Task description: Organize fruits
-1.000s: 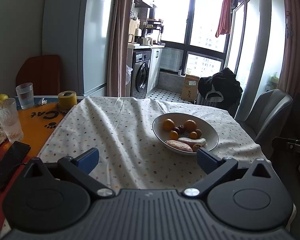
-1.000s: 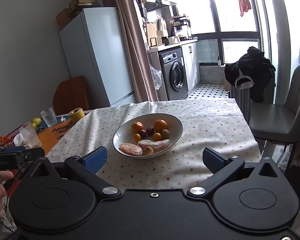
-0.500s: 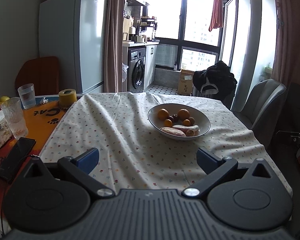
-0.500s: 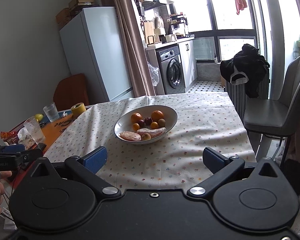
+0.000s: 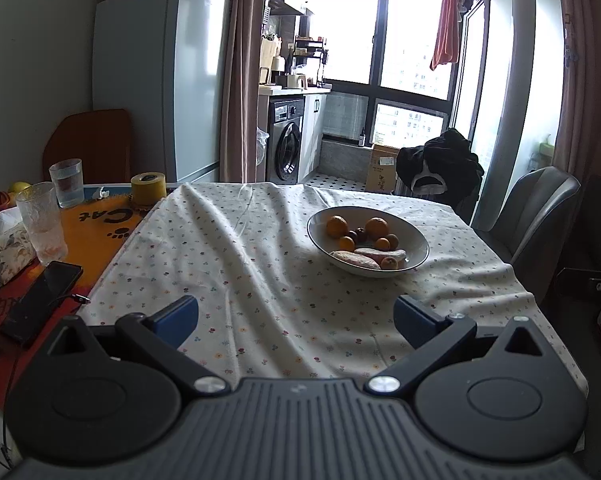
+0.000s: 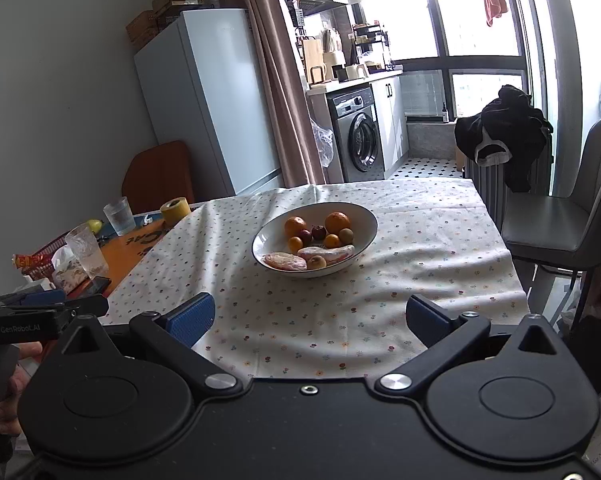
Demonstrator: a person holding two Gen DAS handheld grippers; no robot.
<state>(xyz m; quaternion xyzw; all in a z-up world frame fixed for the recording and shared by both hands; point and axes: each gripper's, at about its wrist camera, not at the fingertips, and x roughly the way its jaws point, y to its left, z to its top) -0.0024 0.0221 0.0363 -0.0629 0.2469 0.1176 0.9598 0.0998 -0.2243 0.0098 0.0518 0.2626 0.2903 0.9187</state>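
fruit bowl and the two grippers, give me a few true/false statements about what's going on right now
1. The bowl sits on the floral tablecloth. True.
2. The left gripper is shut on an orange. False: its jaws stand wide apart with nothing between them.
3. The bowl holds two large oranges along with smaller fruit. True.
4. The right gripper is touching the bowl. False: it is open and short of the bowl, with bare cloth between them.
5. The yellow tape roll lies inside the bowl. False: it stands on the orange mat, off the cloth's left edge.
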